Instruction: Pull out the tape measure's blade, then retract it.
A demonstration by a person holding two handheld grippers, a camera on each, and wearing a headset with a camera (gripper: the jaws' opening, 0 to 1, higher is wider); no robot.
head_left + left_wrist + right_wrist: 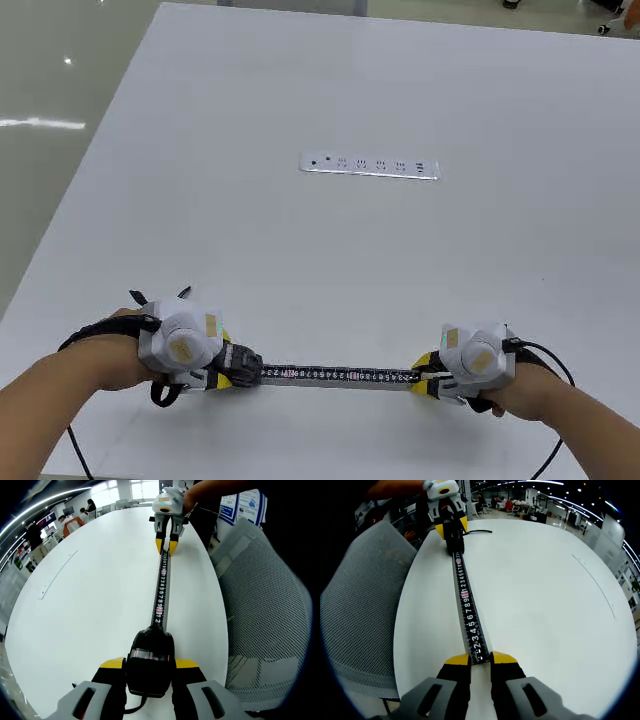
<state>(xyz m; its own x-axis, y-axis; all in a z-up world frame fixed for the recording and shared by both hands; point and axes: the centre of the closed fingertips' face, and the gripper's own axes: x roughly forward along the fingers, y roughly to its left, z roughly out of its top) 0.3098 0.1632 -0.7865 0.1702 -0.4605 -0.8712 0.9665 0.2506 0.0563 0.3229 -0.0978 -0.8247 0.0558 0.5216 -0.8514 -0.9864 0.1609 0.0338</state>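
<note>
I judge the pull-out about done. My left gripper [150,664] is clamped round the black tape measure case [150,647], and my right gripper [480,658] is nipped down on the tip of the numbered steel blade [465,600], which lies stretched between them on the white table [400,80]. Next I should ease the right one toward the case, holding tension. The table's near edge is close to both grippers; the white power strip [369,166] sits well apart, so there is open room ahead

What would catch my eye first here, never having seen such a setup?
The tape measure's blade is stretched straight along the near edge of the white table. The left gripper clamps the black case and the right gripper pinches the blade's tip. Farther back on the table lies a white power strip.
</note>
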